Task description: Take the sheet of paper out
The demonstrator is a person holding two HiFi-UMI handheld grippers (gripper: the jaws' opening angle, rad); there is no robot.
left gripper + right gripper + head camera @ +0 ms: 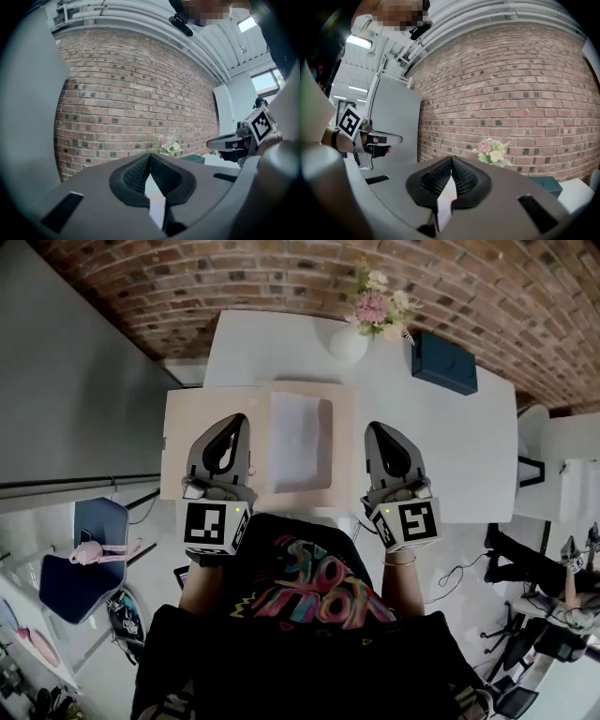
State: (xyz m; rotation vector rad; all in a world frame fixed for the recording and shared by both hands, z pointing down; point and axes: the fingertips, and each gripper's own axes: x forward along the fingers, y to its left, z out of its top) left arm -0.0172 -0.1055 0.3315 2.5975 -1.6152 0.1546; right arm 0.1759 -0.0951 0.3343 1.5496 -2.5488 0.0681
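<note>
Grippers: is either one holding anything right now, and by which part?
Nothing is held. The left gripper and right gripper both have jaws shut on nothing; the sheet of paper lies in the tan box.

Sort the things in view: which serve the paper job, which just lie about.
Job: paper, beige box around it, left gripper, right gripper, both shut and empty.
Lying about: flower vase, teal box.

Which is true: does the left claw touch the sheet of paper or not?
Apart. The head view shows a strip of the beige box between the left claw and the sheet of paper.
</note>
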